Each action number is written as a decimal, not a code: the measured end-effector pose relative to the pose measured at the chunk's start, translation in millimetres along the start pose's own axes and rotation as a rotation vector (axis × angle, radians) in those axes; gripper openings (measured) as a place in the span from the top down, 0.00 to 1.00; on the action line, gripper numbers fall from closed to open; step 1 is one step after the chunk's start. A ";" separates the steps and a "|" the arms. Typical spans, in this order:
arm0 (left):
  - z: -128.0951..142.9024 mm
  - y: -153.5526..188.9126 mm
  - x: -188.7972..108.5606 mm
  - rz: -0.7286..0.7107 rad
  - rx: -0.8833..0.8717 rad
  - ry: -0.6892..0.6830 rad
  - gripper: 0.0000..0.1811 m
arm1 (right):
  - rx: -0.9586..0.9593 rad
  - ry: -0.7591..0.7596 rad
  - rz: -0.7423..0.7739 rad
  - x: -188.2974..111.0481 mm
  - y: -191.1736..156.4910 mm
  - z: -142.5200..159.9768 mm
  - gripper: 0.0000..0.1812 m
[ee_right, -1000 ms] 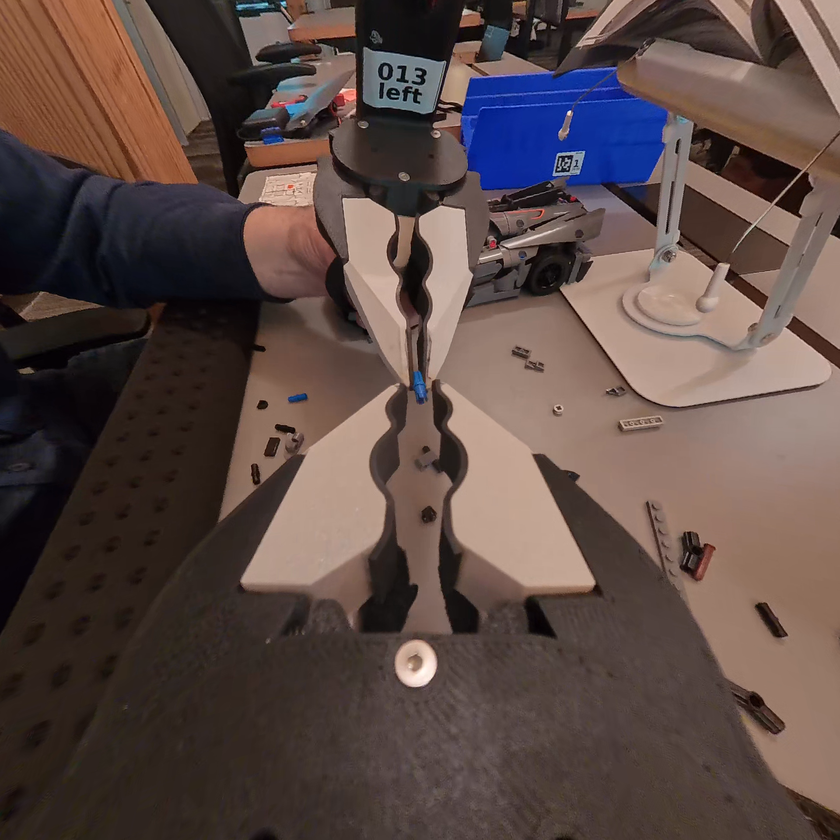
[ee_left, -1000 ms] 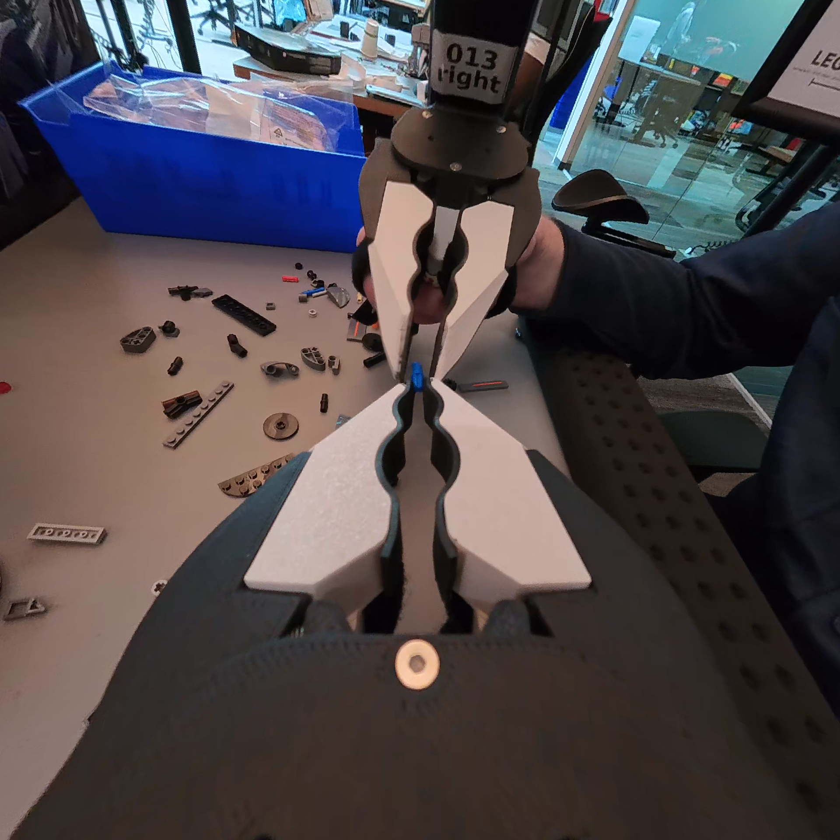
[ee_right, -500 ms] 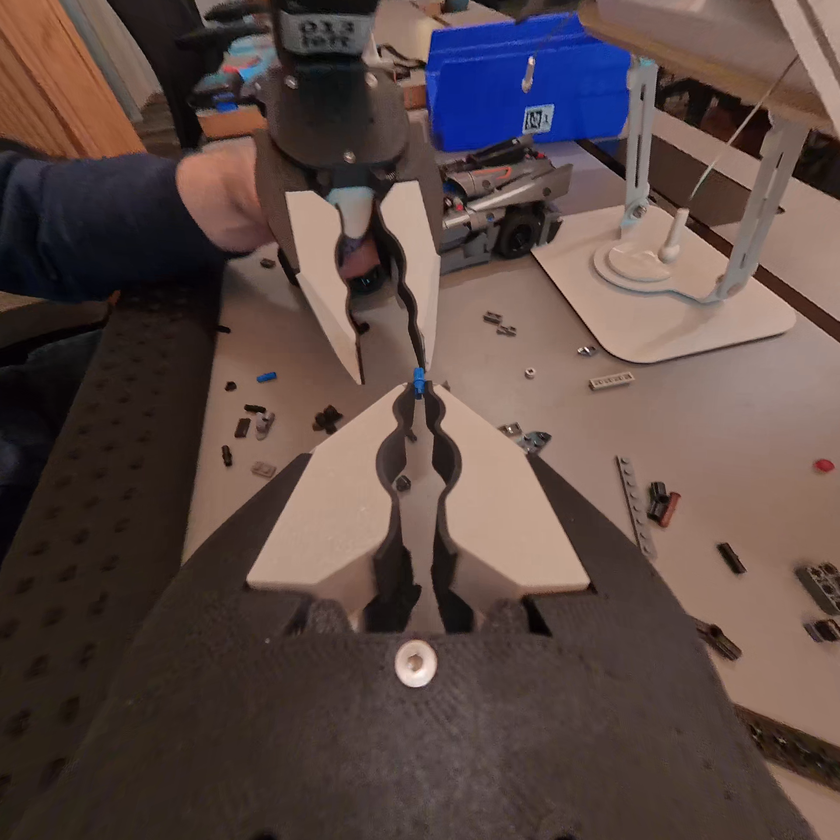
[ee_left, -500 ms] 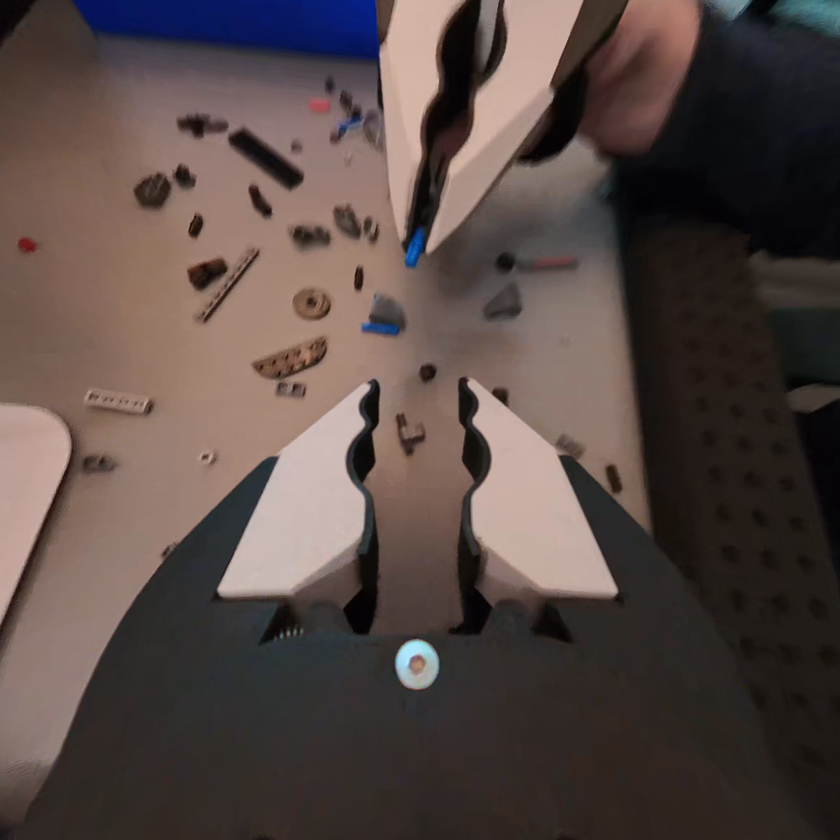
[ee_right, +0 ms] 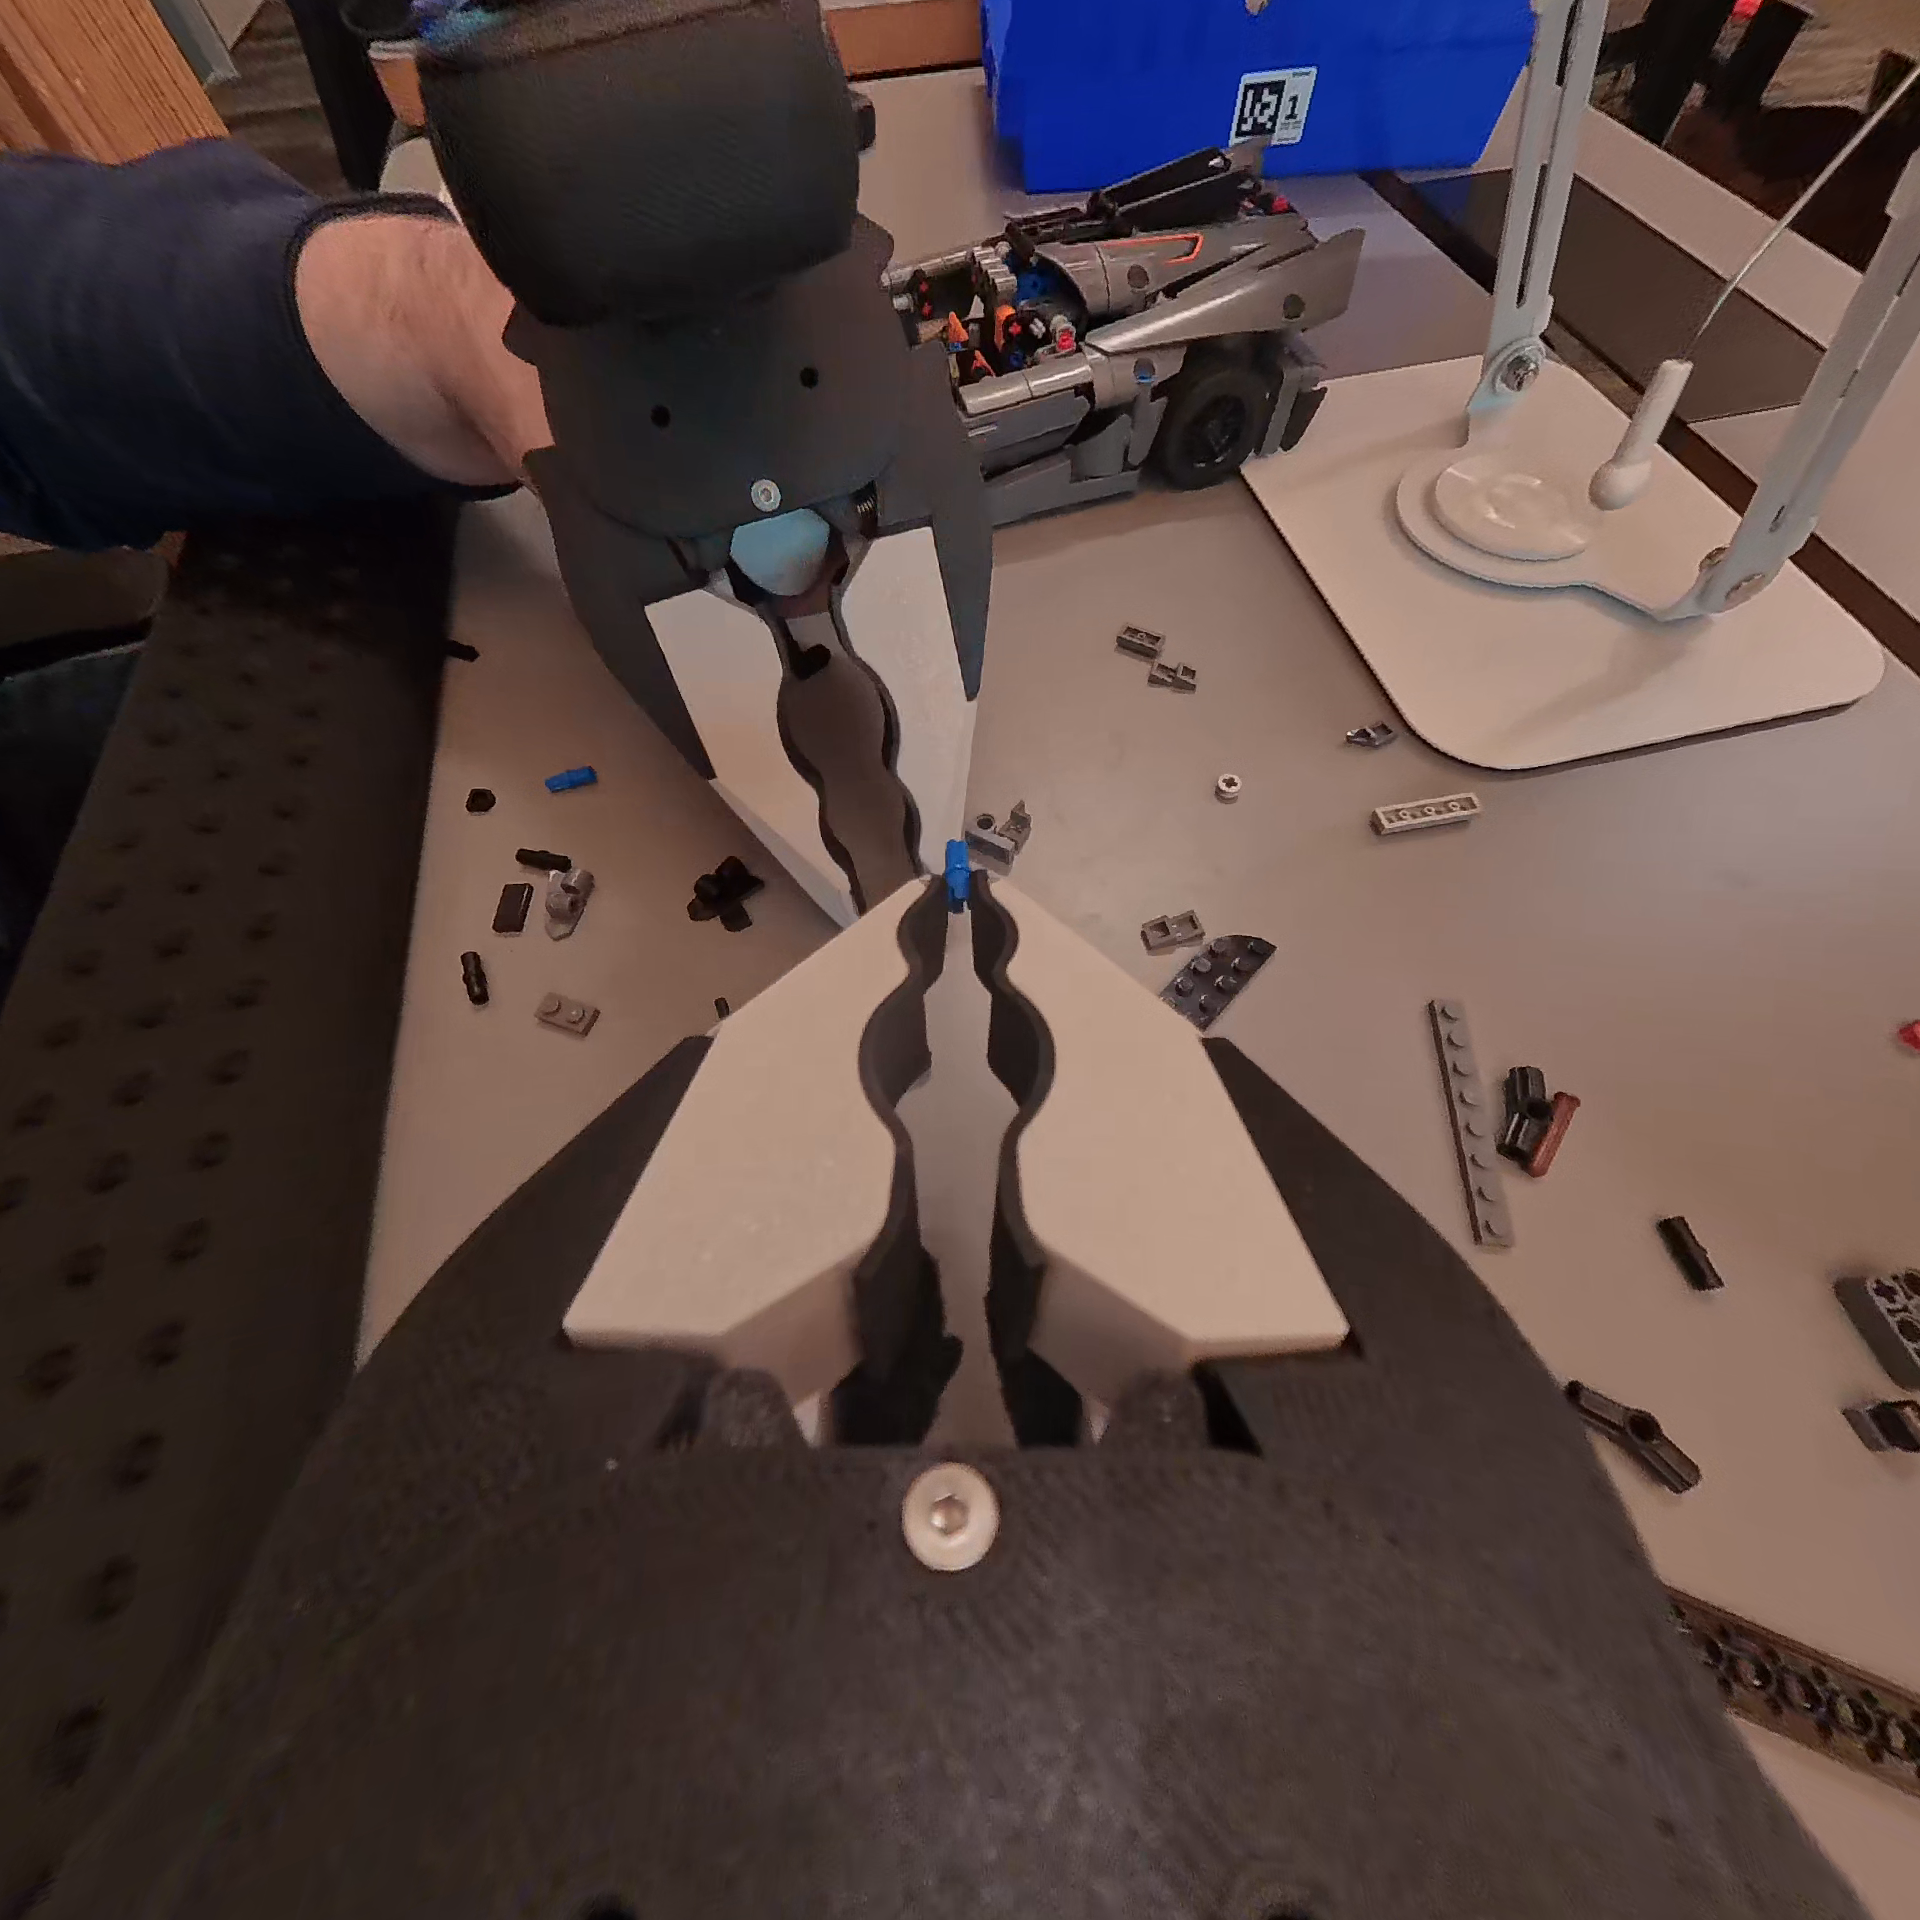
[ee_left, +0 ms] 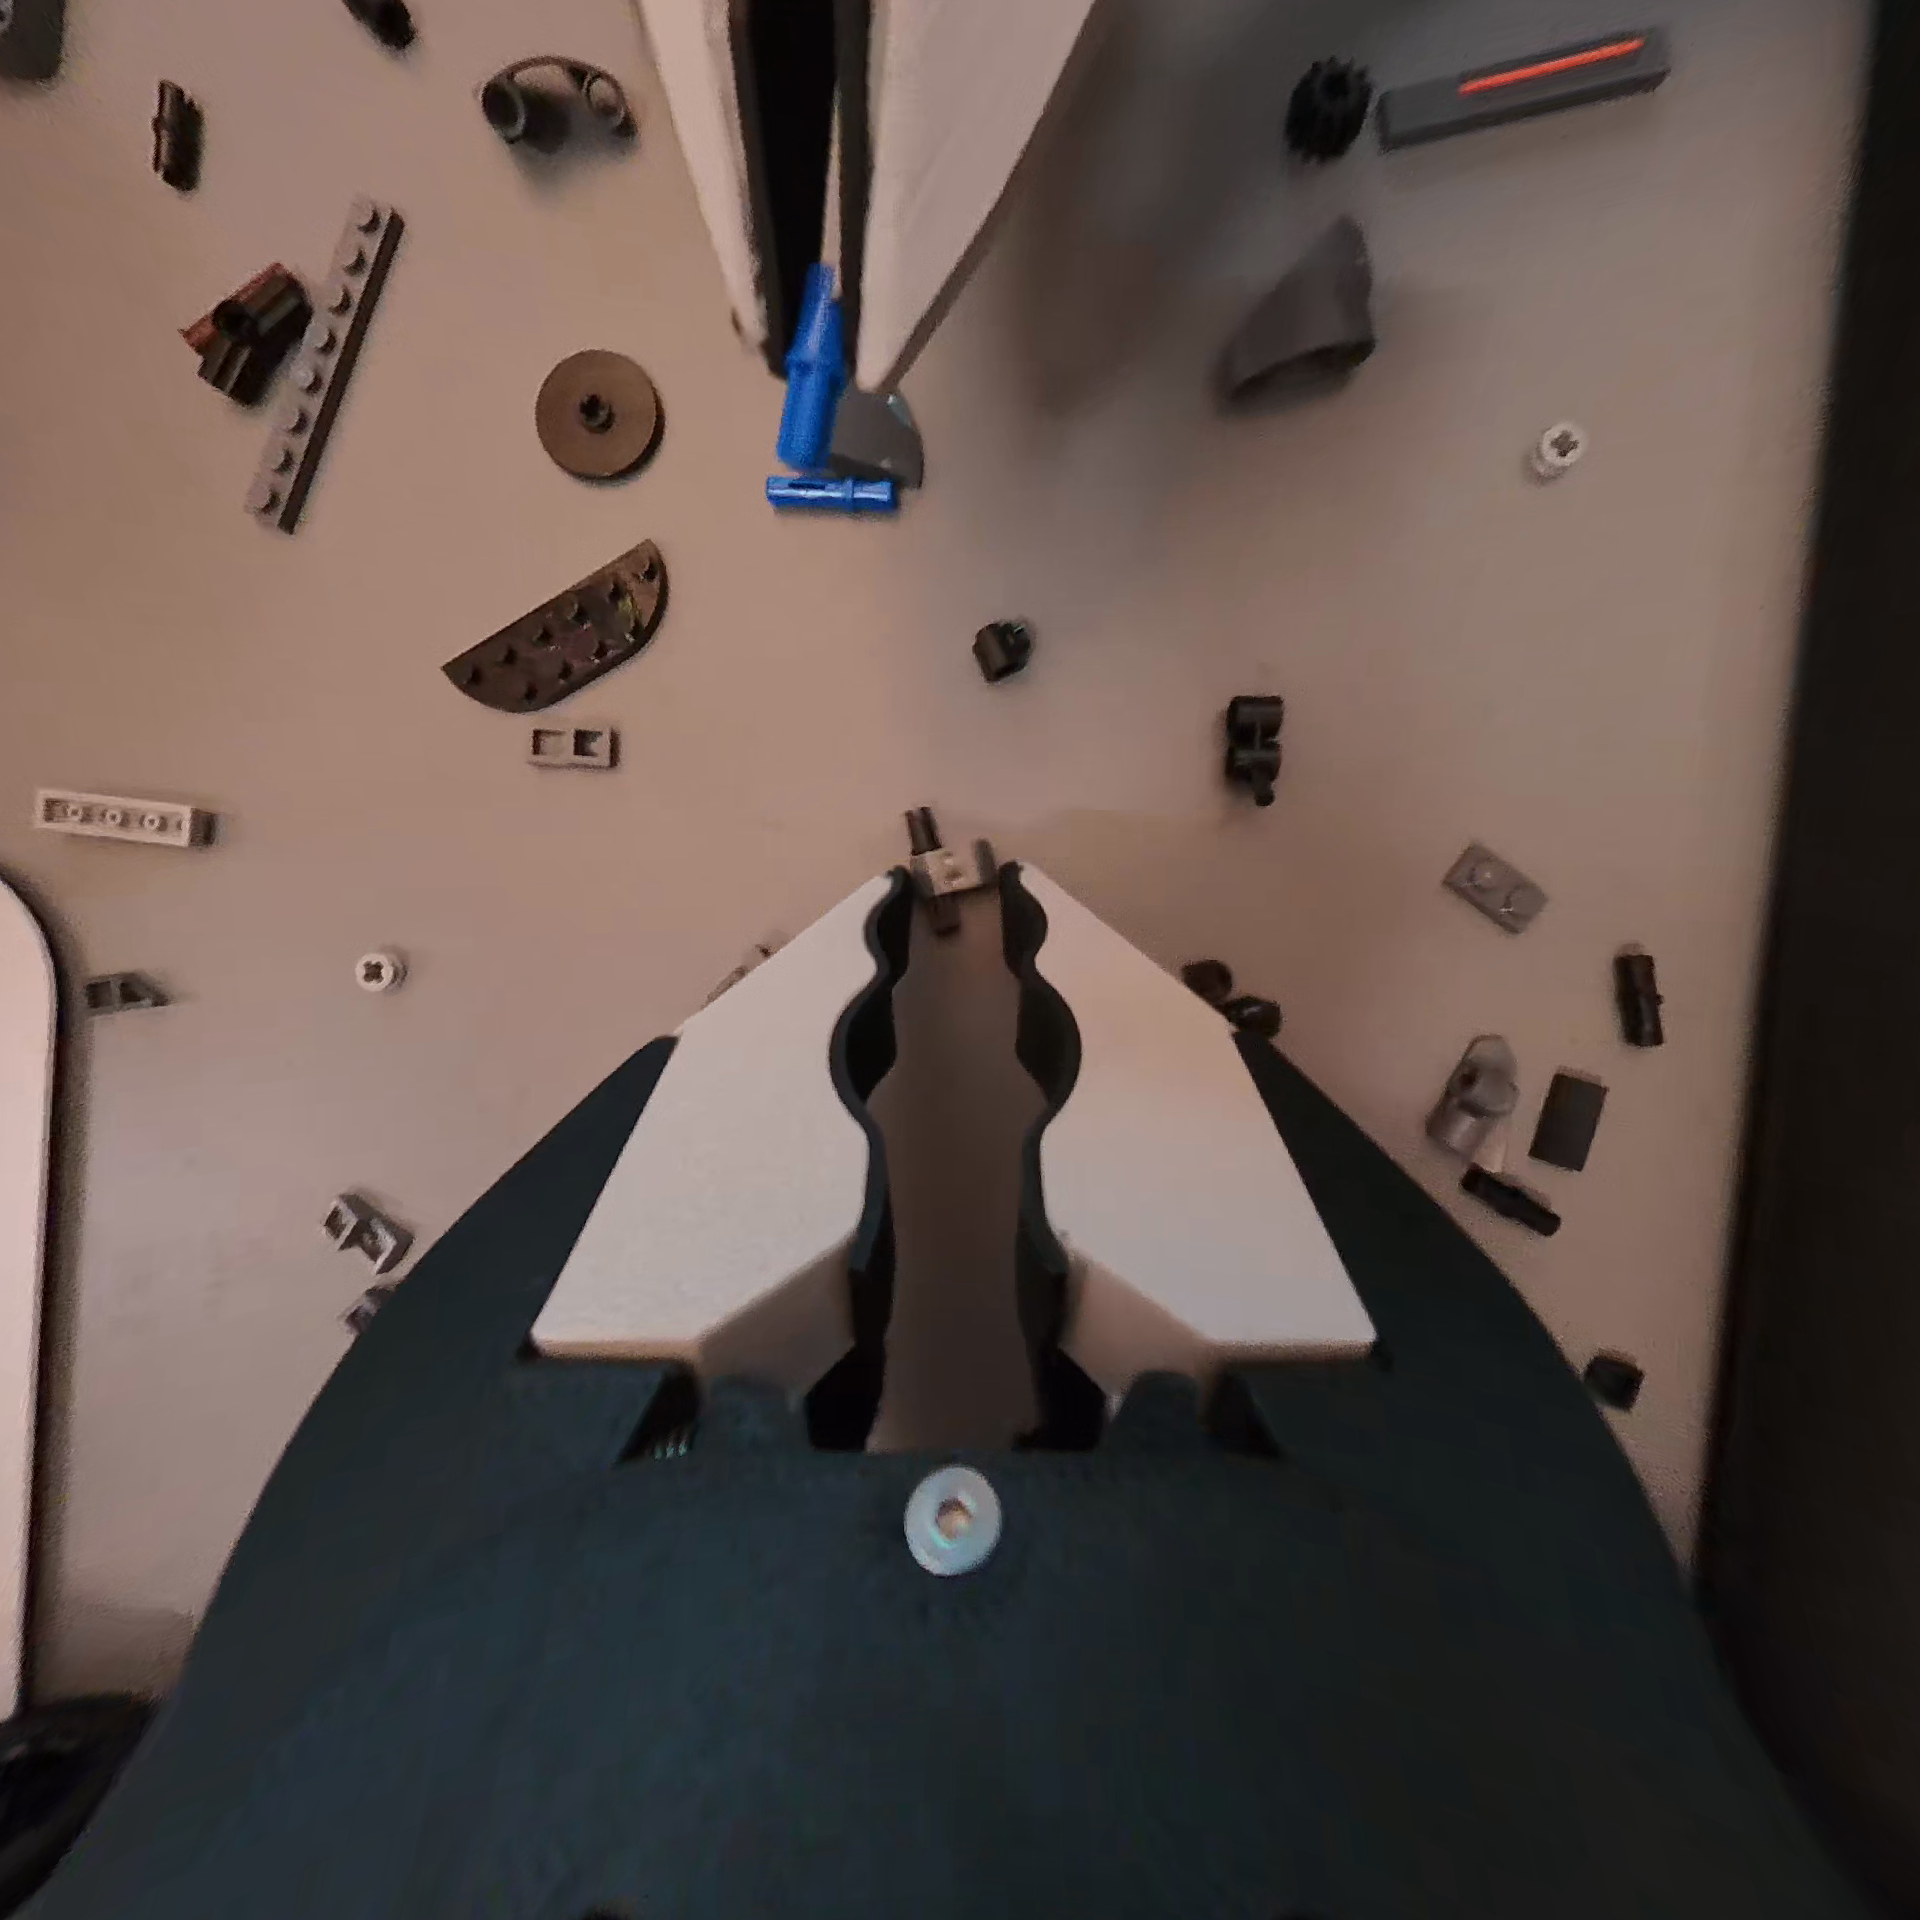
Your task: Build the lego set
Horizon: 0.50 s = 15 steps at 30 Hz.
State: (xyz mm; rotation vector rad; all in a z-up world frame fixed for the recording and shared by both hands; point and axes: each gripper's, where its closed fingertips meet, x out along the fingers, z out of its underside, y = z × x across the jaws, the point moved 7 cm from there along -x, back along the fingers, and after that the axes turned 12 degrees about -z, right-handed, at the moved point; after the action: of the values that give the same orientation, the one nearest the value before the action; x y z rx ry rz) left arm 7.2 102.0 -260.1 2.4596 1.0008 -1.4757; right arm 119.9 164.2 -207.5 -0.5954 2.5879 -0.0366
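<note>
Lego pieces lie scattered over our grey table point(ee_left: 1143, 582), and the part-built grey car point(ee_right: 1122, 343) stands far across it, near a blue bin point(ee_right: 1247, 94). Our right gripper point(ee_right: 954, 883) is clenched on 1 blue pin point(ee_right: 955, 871), which juts from its tips; in the left wrist view the same blue pin point(ee_left: 810, 364) hangs just above a second blue pin point(ee_left: 831, 495) and beside a grey wedge point(ee_left: 881, 436). Our left gripper point(ee_left: 948, 873) points steeply down at the table, its tips pinching a small grey bracket with a black pin point(ee_left: 943, 868). A hand point(ee_right: 405, 353) in a dark sleeve grips its handle. On the left runs a black perforated edge strip point(ee_right: 208, 935); on the right sits a white lamp base point(ee_right: 1558, 623). Loose parts crowd both sides: a half-round plate point(ee_left: 566, 634), a long studded plate point(ee_left: 327, 358), a round disc point(ee_left: 597, 412).
</note>
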 end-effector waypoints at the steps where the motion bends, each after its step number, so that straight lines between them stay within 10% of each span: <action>1: -0.9 1.0 1.0 0.005 -0.005 0.013 0.92 | -0.004 -0.006 0.002 0.8 -0.1 0.4 0.99; 15: -4.6 -4.9 -31.5 0.017 -0.067 0.287 0.93 | -0.310 -0.161 0.054 22.1 -28.1 -6.4 0.99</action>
State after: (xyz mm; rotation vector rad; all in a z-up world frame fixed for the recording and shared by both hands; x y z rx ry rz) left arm -2.1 92.5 -230.7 2.6738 1.0517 -1.0840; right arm 110.9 129.0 -208.1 -0.6095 2.4669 0.4203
